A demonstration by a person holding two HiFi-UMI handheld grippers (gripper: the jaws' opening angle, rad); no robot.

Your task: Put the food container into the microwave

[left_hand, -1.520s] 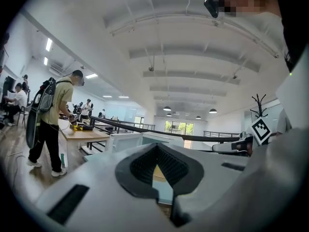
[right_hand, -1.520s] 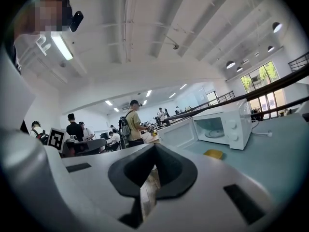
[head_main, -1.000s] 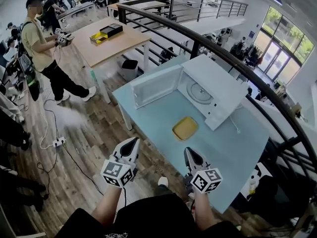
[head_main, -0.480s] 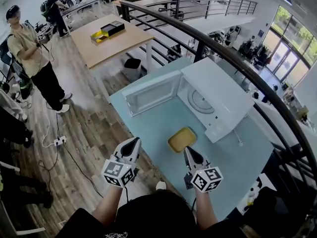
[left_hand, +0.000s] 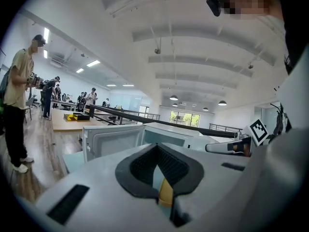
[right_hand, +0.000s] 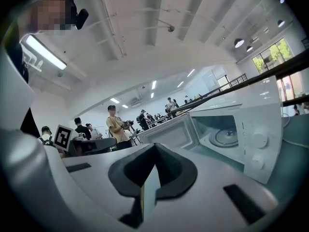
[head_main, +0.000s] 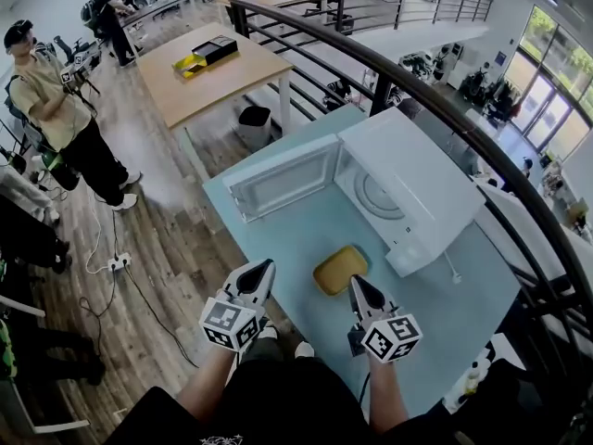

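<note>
Left gripper (head_main: 266, 266) and right gripper (head_main: 354, 282), jaws together and empty, have closed in on the food container (head_main: 340, 269) by the desk's (head_main: 278, 235) near edge, so with the microwave (head_main: 417, 193) open, grasping looks next.

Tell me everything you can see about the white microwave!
The boxy white microwave stands on the pale blue table. Its windowed door is swung wide open to the left. Inside lies a round turntable plate, otherwise empty. Two dials sit on its right front panel.
</note>
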